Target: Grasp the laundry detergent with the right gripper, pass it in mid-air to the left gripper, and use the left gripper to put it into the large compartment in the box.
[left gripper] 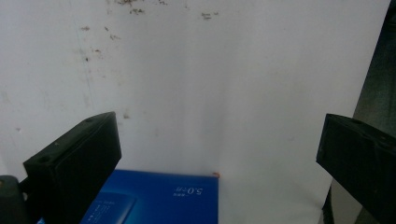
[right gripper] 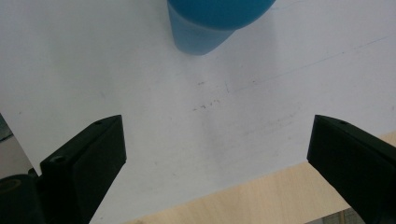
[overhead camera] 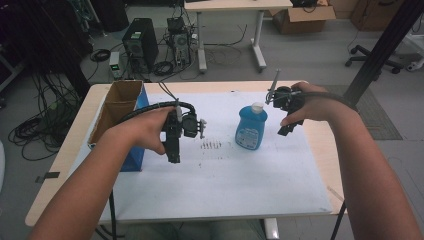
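A blue bottle (overhead camera: 251,129) with a white cap stands upright on the white sheet (overhead camera: 225,185), right of centre. My right gripper (overhead camera: 286,129) hovers just to its right, above the sheet's edge, pointing down. In the right gripper view its jaws stand wide apart with nothing between them (right gripper: 217,130), and the bottle's base (right gripper: 210,21) is at the top. My left gripper (overhead camera: 172,152) is held over the sheet left of the bottle, next to an open blue cardboard box (overhead camera: 122,117). It is open and empty (left gripper: 215,135), with the blue box (left gripper: 159,200) just below its jaws.
Small dark marks (overhead camera: 211,145) dot the sheet between the grippers. The wooden table (overhead camera: 322,150) shows past the sheet on the right. Behind the table are a computer tower (overhead camera: 141,42), cables, a second table (overhead camera: 230,5) and a black post (overhead camera: 382,47).
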